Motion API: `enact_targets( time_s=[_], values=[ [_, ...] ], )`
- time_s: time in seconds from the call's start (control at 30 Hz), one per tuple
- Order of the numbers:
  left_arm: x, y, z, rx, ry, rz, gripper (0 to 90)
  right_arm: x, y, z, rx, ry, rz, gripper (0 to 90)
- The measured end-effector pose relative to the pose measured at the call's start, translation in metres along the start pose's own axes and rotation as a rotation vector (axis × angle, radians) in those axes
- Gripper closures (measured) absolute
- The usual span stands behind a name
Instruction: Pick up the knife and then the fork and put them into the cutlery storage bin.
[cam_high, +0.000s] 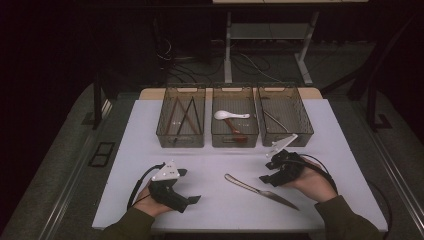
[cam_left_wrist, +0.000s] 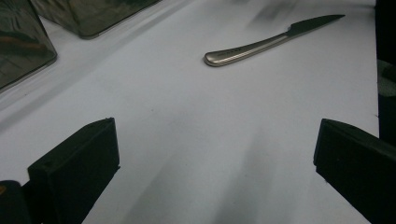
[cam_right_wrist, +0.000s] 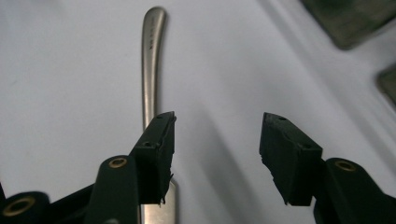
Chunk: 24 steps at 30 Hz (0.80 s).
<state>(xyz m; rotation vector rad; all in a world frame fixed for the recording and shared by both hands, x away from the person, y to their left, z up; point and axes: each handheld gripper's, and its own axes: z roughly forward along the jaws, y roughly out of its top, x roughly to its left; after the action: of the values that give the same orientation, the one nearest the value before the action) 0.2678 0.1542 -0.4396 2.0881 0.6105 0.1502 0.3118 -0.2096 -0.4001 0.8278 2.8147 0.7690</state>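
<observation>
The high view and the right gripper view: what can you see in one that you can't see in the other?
High view alone: three bins in a row, with chopsticks in the left one, a white spoon in the middle one, and the person's hands, the left gripper resting open on the table.

Right gripper view alone: stamped lettering on the knife handle, and one of the open fingers hanging over the knife, nothing gripped.

Both: the knife, the white table and the right gripper.

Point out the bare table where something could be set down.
Free: the white table strip between the three bins and the knife, and the patch between the left tool and the knife. Crowded: the back edge, and around the right tool over the knife.
</observation>
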Motion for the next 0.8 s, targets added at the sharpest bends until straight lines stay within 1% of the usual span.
enact_targets(
  time_s=[0.03,0.07,0.1,0.13,0.2,0.33,0.47,0.5,0.53,0.57,0.73,0.8],
  values=[
    [0.000,0.000,0.000,-0.001,0.000,-0.001,0.0,0.002,0.002,0.002,0.015,0.005,-0.007,47.5],
    [0.000,0.000,0.000,-0.001,0.000,-0.001,0.0,0.004,0.004,0.005,0.031,-0.002,-0.022,49.2],
    [0.000,0.000,0.000,-0.001,-0.001,-0.002,0.0,0.005,0.006,0.007,0.044,0.003,-0.033,51.1],
    [0.000,0.000,0.000,0.000,-0.001,-0.001,0.0,0.008,0.009,0.009,0.056,0.017,-0.031,52.3],
    [0.000,0.000,0.000,0.003,0.000,0.002,0.0,0.011,0.013,0.013,0.089,0.027,-0.055,55.3],
    [0.000,0.000,0.001,0.002,0.002,0.001,0.0,0.019,0.019,0.021,0.165,0.052,-0.076,59.4],
    [0.000,0.000,0.001,0.003,0.003,0.001,0.0,0.026,0.024,0.028,0.212,0.057,-0.119,63.9],
    [0.000,0.000,0.001,0.003,0.002,0.001,0.0,0.029,0.026,0.029,0.231,0.064,-0.109,65.1],
    [0.000,0.000,0.001,0.003,0.003,0.000,0.0,0.030,0.027,0.030,0.240,0.064,-0.125,67.2],
    [0.000,0.000,0.001,0.003,0.002,0.001,0.0,0.031,0.027,0.032,0.257,0.069,-0.130,68.6],
    [0.000,0.000,0.001,0.004,0.000,0.004,0.0,0.036,0.030,0.039,0.310,0.059,-0.146,74.6],
    [0.000,0.000,0.001,0.003,0.000,0.003,0.0,0.037,0.032,0.041,0.327,0.044,-0.152,77.0]
  ],
)
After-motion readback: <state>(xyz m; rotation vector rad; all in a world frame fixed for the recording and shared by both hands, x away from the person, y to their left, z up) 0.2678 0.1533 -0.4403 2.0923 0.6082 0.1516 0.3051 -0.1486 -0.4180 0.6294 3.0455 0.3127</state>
